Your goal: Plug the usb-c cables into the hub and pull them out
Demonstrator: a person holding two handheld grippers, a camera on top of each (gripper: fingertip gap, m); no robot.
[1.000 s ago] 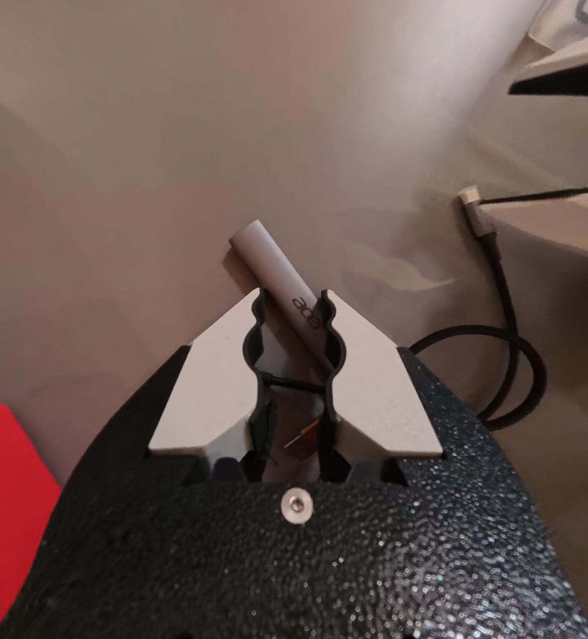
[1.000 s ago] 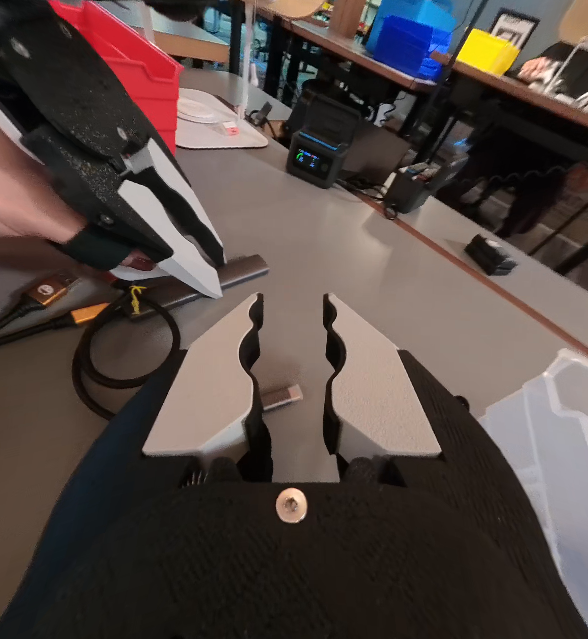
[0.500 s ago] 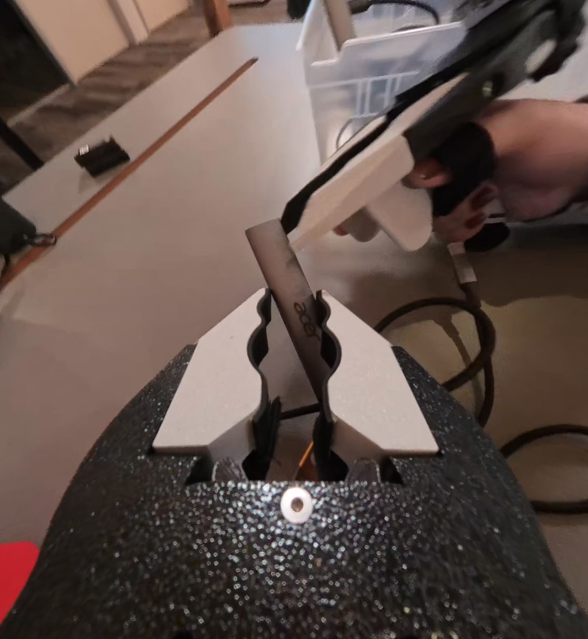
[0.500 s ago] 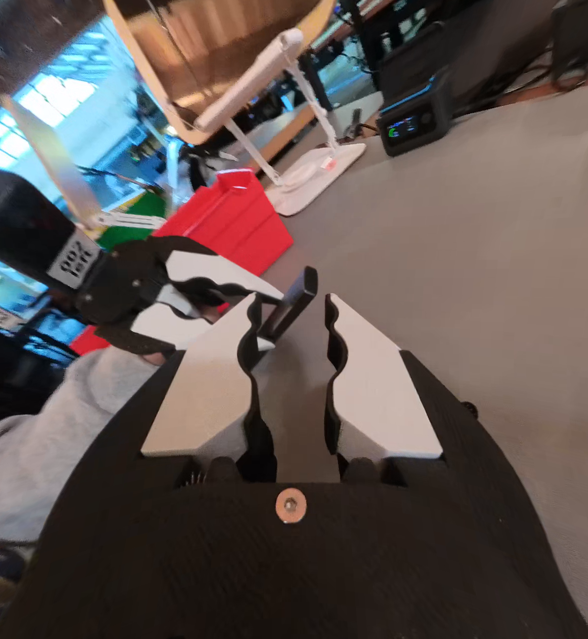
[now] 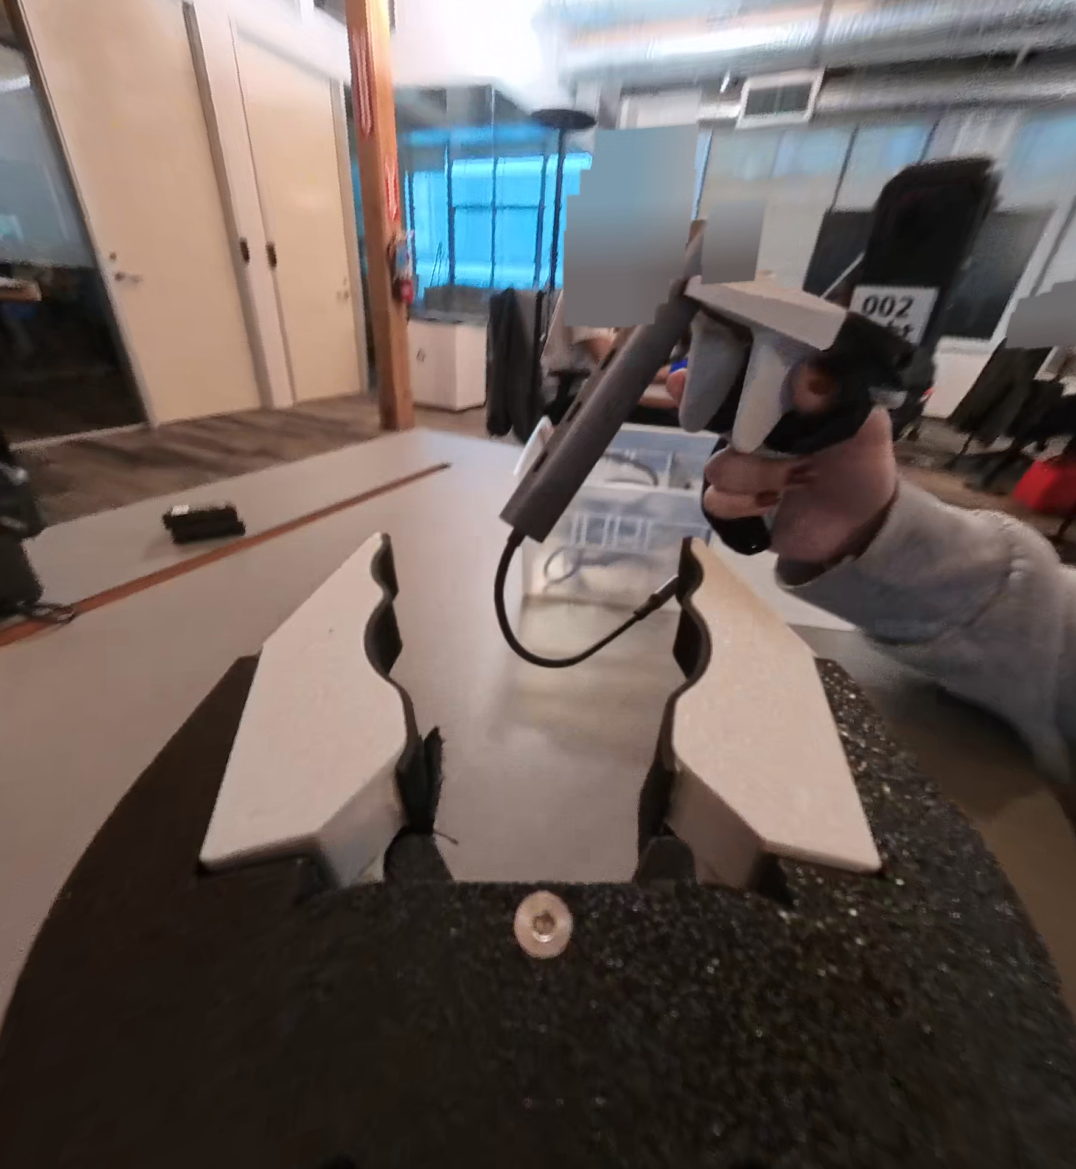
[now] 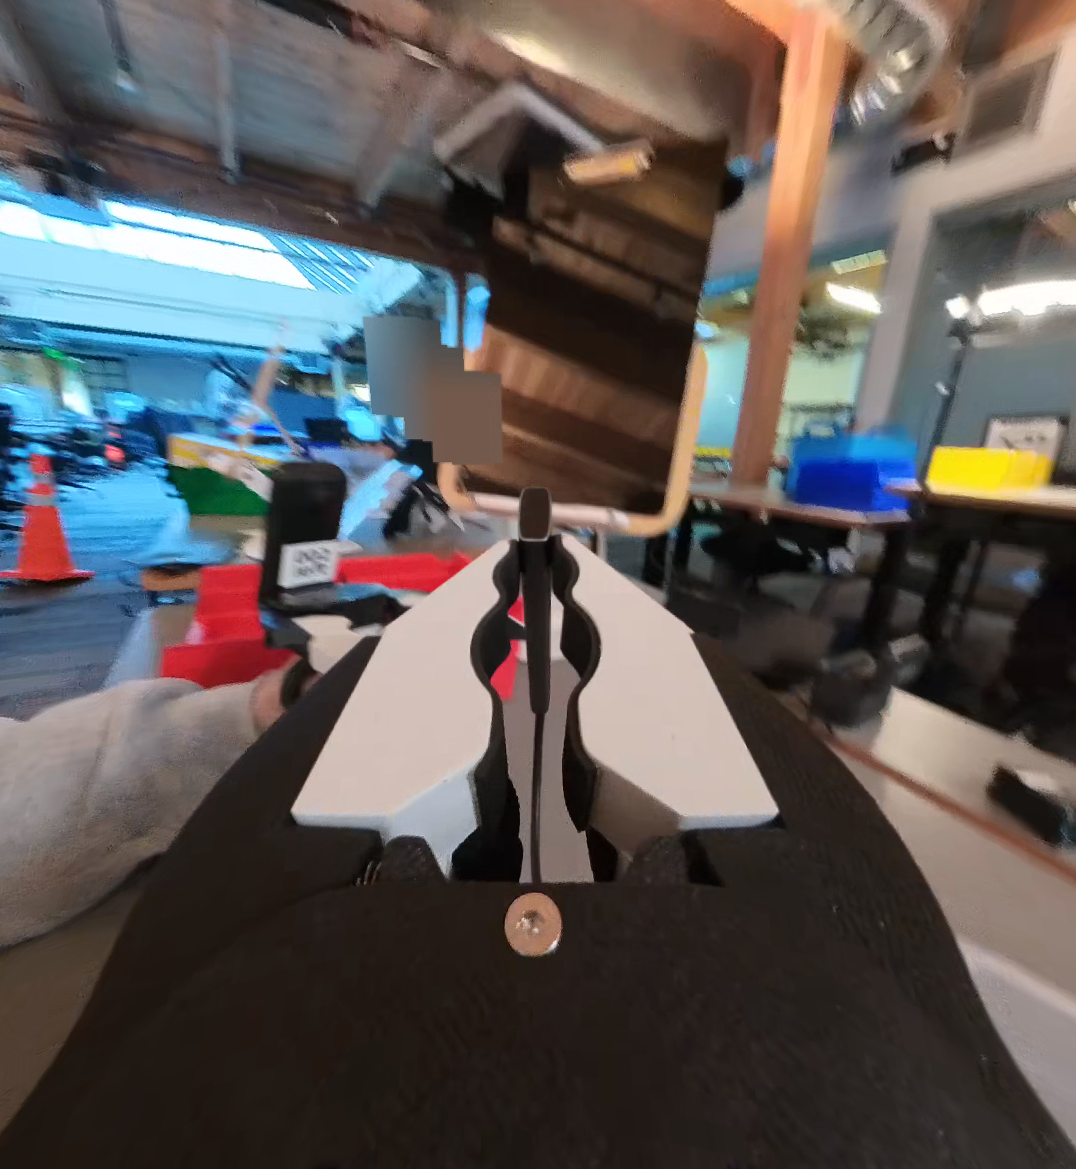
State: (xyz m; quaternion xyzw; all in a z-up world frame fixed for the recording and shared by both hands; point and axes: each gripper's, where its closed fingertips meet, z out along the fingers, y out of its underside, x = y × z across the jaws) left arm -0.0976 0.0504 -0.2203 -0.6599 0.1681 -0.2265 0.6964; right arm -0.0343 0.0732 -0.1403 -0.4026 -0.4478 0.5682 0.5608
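The hub (image 5: 592, 417) is a slim dark grey bar with a short black tail cable (image 5: 510, 607) hanging in a loop from its lower end. My right gripper (image 6: 535, 547) is shut on the hub (image 6: 535, 515), which shows edge-on between the jaws, its end sticking out past the tips. In the left wrist view the right gripper (image 5: 687, 297) holds the hub tilted in the air above the table. My left gripper (image 5: 537, 547) is wide open and empty, just below and in front of the hub. No loose USB-C cable is in view.
The grey table (image 5: 143, 664) lies below. A clear plastic bin (image 5: 617, 500) stands behind the hub. A small black item (image 5: 203, 522) lies at the far left. A red bin (image 6: 232, 620) sits beyond the left hand's sleeve (image 6: 80, 791). Across from one pair of fingers to the other is roughly 11 cm.
My left gripper has let go of the hub and opened wide. My right gripper has shut on the hub and lifted it off the table. Both views have tilted upward.
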